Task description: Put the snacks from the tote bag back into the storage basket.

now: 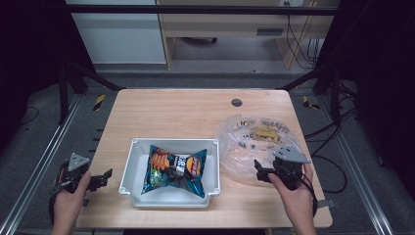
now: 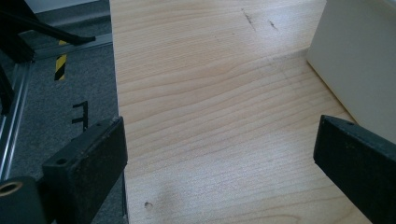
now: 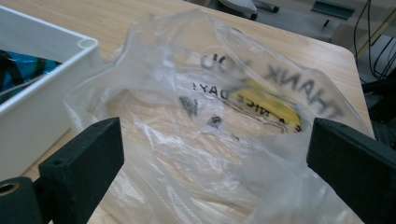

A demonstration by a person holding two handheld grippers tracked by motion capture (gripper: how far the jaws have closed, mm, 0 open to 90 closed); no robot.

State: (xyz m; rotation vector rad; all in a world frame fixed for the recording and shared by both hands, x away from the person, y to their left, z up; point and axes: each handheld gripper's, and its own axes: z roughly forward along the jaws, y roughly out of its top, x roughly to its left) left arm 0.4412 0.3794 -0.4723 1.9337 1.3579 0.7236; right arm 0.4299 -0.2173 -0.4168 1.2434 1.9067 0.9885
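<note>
A blue snack bag lies in a white bin at the front middle of the wooden table. To the bin's right sits a crumpled clear plastic bag printed with black letters and a yellow mark. My right gripper is open at the plastic bag's near edge; in the right gripper view the plastic bag spreads between the wide jaws, with the bin's corner at left. My left gripper is open at the table's left edge, just left of the bin, over bare wood.
A dark round hole marks the table's far side. Metal rails and frame struts run along both sides on the grey floor. Cables trail off to the right. Bare wood stretches behind the bin.
</note>
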